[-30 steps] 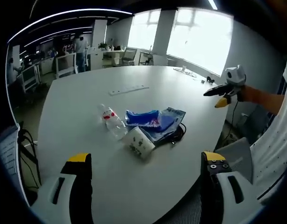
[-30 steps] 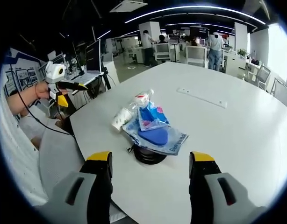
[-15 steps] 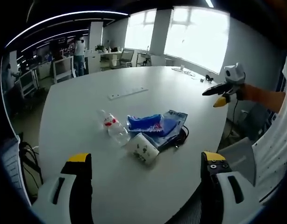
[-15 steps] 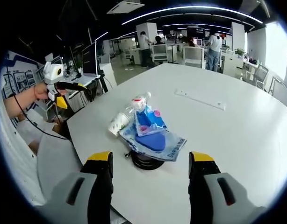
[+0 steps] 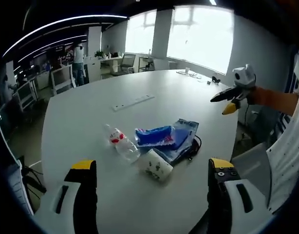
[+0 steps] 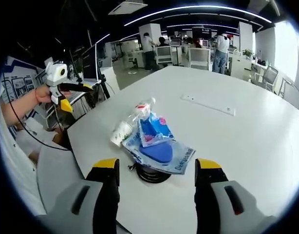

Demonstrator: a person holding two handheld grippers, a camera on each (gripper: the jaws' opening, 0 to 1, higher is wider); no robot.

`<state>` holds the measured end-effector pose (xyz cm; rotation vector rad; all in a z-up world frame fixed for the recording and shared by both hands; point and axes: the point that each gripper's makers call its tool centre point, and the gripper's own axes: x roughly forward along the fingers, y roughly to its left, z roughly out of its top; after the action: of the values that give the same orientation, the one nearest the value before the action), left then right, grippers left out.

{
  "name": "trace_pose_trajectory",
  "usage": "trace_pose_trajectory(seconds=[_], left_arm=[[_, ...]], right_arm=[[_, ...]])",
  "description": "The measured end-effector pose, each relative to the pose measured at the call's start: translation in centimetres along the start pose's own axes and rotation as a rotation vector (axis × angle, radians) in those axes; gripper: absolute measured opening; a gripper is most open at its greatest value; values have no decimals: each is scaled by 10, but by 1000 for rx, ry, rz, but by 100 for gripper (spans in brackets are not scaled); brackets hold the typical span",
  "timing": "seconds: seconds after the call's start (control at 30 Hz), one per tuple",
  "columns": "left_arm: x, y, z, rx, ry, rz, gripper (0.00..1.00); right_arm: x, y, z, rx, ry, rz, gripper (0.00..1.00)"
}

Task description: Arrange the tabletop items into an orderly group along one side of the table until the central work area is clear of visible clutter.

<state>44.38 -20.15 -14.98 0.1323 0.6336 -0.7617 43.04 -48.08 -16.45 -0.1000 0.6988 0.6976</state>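
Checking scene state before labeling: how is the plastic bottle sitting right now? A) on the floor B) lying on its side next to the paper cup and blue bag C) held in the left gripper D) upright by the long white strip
B: the plastic bottle lies flat on the table, beside the tipped paper cup and the blue bag; both grippers are off it.
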Motion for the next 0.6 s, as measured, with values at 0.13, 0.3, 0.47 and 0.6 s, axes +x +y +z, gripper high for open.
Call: trace_pose_trajectory(seconds=[0.13,0.3,0.47,0.6], left_arm=[[6,4,6,12,-3,-4,97],[14,9,14,25,-9,-10,96],[22,14,20,40,-8,-15,95],[27,18,24,48,-9,-20,94]], right_arm=[[5,-2,2,15,-1,-8,60],[13,-5,2,26,5,-16,59],[19,-6,3,35,12,-20,59],[24,-6,4,41,17,-21,58]])
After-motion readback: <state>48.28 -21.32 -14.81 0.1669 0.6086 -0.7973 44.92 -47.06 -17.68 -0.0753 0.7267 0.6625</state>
